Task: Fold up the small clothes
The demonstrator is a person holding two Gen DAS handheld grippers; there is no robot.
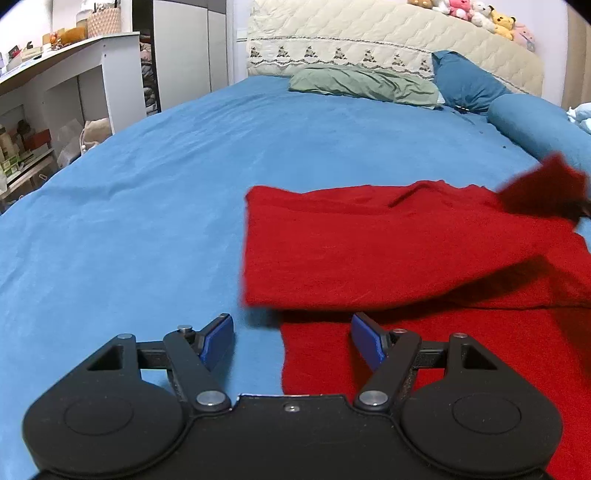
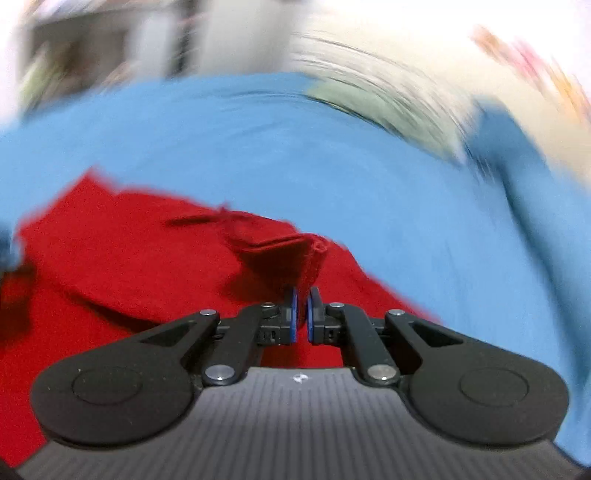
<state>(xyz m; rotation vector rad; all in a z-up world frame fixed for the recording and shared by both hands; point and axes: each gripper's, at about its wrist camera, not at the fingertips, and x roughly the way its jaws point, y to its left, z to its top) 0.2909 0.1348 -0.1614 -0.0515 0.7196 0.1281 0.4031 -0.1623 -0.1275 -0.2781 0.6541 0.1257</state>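
Observation:
A red knit garment (image 1: 388, 251) lies on the blue bed sheet (image 1: 147, 206), with its upper layer folded over the lower part. My left gripper (image 1: 291, 341) is open and empty, low over the garment's near left edge. My right gripper (image 2: 303, 314) is shut on a raised fold of the red garment (image 2: 295, 258) and holds it above the rest of the cloth. The right wrist view is blurred by motion. That lifted red corner (image 1: 546, 192) shows at the right edge of the left wrist view.
A green pillow (image 1: 362, 83) and blue pillows (image 1: 469, 81) lie at the head of the bed before a cream quilted headboard (image 1: 388, 33). White shelves (image 1: 55, 85) stand beside the bed on the left. Blue sheet stretches left of the garment.

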